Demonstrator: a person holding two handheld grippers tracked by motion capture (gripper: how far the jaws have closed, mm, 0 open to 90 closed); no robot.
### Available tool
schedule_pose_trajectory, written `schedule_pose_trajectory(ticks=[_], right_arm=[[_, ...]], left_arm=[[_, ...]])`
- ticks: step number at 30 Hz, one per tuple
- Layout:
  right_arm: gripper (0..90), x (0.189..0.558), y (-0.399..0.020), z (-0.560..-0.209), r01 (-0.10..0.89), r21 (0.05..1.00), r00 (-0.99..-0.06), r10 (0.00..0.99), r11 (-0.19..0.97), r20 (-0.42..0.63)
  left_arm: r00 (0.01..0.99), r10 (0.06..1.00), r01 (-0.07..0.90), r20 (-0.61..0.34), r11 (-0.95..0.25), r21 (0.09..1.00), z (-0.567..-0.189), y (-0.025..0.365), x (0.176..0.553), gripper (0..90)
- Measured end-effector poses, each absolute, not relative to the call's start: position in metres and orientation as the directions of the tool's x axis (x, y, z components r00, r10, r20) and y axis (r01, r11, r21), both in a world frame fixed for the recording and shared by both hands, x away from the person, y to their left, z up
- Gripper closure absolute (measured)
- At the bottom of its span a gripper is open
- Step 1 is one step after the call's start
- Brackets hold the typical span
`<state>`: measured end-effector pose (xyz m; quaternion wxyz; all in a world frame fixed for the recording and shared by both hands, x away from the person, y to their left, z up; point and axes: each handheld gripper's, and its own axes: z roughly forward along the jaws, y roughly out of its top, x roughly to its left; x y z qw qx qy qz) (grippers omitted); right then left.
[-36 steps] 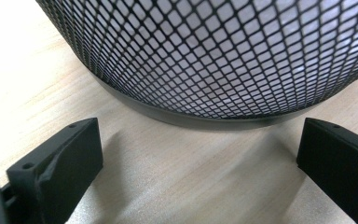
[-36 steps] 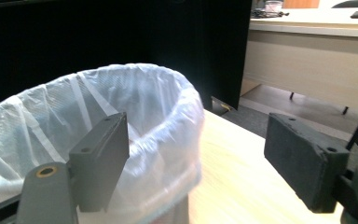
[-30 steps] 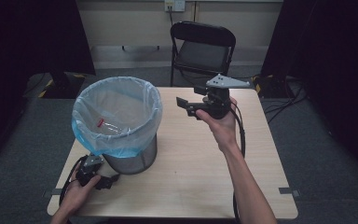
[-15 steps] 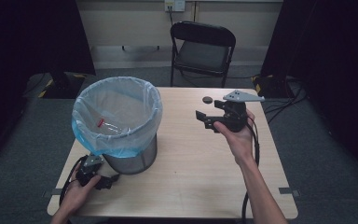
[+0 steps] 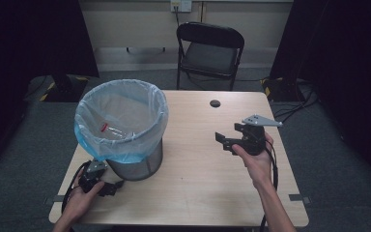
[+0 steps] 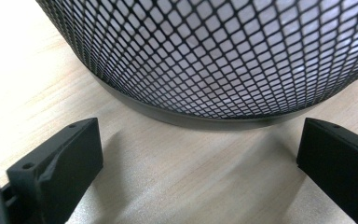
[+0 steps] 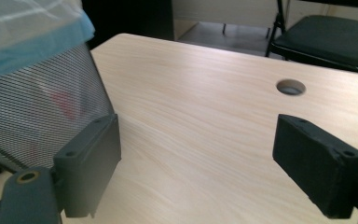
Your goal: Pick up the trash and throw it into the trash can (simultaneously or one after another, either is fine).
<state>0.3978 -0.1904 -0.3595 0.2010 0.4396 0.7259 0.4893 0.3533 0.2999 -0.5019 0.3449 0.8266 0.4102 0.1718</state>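
Evidently just withdrew the right gripper from beside the far right rim of the mesh bin; now holding it lower and nearer, over the right half of the table, well apart from the bin. Have just been opening its jaws, now spread wide with nothing between them, only bare wood beyond them in the right gripper view. Kept the left gripper where it was, low on the table at the bin's near left foot, also gaping, one jaw to either side of the base ring in the left gripper view, apparently without pressing on it.

Probably means one drop into the bin is finished, with both tools free for whatever comes next. Nothing else loose on the tabletop to fetch, though.

Hard to read the contents: through the pale liner, just a small red-tipped item with something clear beside it, too small to name. Cannot tell whether more lies at the bottom, behind the rim and mesh. Cut off at the bottom edge of the high view: both forearms.
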Motion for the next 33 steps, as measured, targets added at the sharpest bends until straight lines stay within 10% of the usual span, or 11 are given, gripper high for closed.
schedule_pose_trajectory(ticks=[33], right_arm=[[15.4, 0.359, -0.239, -0.462, 0.621, 0.756, -0.401, 0.913, 0.209, 0.077]], left_arm=[[0.604, 0.797, 0.560, 0.000, -0.425, 0.711, -0.502, 0.300, 0.353, 0.0]])
